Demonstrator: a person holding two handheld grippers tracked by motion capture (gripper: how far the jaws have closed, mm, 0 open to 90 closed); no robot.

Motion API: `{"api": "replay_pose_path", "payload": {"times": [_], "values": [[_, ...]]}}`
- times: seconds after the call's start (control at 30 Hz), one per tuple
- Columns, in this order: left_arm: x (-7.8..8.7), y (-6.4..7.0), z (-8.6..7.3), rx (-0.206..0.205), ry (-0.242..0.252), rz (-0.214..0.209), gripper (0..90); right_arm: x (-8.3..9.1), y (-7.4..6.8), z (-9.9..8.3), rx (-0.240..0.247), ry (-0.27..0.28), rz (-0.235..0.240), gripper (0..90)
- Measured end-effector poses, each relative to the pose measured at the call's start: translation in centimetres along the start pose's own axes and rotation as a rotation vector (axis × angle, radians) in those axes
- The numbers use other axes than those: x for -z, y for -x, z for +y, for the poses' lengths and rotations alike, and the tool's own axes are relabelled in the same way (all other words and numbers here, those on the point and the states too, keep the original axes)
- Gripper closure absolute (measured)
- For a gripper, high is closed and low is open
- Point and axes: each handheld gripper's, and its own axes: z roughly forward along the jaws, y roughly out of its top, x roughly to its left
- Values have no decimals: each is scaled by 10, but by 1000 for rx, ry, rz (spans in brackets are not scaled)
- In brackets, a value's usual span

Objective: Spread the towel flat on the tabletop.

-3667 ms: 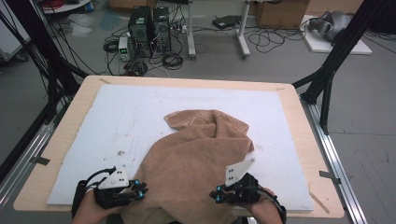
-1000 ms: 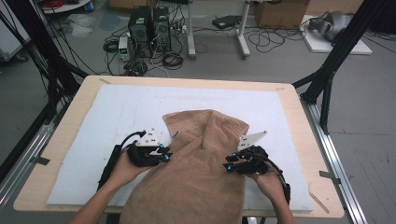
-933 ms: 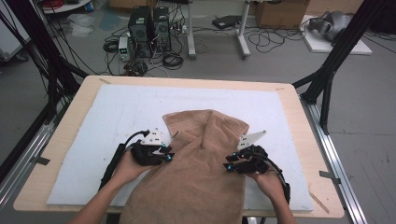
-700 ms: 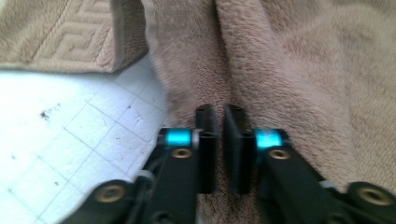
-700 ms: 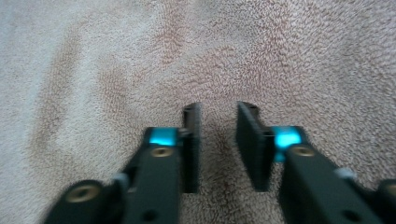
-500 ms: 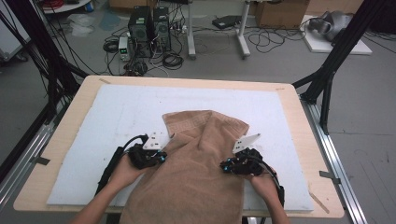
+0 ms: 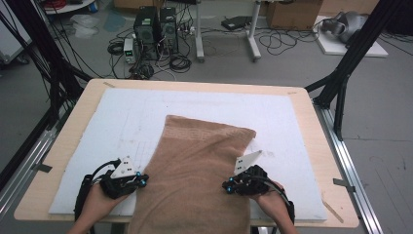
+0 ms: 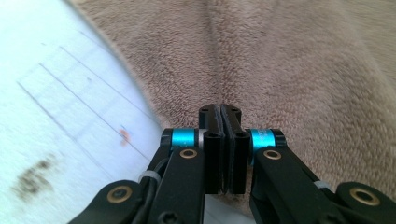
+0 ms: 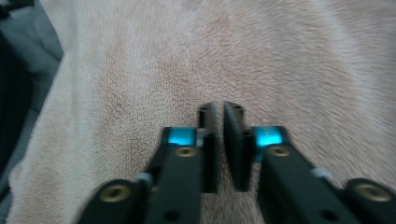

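Brown towel [image 7: 197, 175] long axis runs away from us | left gripper [image 7: 139, 181] jaws together at its left edge | right gripper [image 7: 229, 186] jaws nearly together on its right edge

Fingers [image 8: 219, 122]: pressed together, tips at the towel's edge
Towel [image 8: 280, 60]: brown, fuzzy, creased above the tips
Mat [image 8: 51, 107]: white, pencil-lined, stained
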Motion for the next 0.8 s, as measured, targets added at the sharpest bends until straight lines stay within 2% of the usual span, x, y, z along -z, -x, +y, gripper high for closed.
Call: {"api": "replay_pose_path", "payload": {"times": [0.03, 0.07, 0.13, 0.17, 0.2, 0.23, 0.3, 0.37, 0.47, 0.57, 0.63, 0.7, 0.8], "values": [[1, 0, 0, -6, 8, 4, 868, 3, 2, -2, -12, 12, 1, 727], [2, 0, 0, -2, 19, 4, 837, 5, 5, -4, -29, 10, 5, 706], [1, -3, 2, 5, 27, -18, 706, 5, 8, -8, -44, 0, 10, 690], [-2, -4, 2, 9, 19, -32, 682, 4, 8, -9, -49, -16, 9, 702], [-6, -3, 2, 10, 8, -33, 682, 1, 8, -11, -45, -32, 6, 724], [-9, -3, 2, 3, 0, -37, 704, 0, 7, -12, -40, -15, -2, 763], [-12, -1, 1, -15, 13, -21, 827, -1, 7, -13, -31, -10, 7, 848], [-12, 0, 1, -10, 8, -13, 863, -1, 4, -13, -11, -9, 22, 862], [-7, 7, 0, -17, 9, 19, 871, -1, -2, -13, 0, -15, 54, 865], [4, 14, -6, -2, 18, 1, 872, 0, -13, -14, 25, -10, 78, 865], [12, 22, -10, -20, 11, 8, 872, 0, -22, -14, 34, -19, 93, 865], [20, 30, -13, -25, 15, -5, 871, -1, -30, -14, 54, -32, 106, 863], [29, 34, -15, -16, 29, -15, 840, 5, -35, -9, 68, 10, 108, 815]]}}
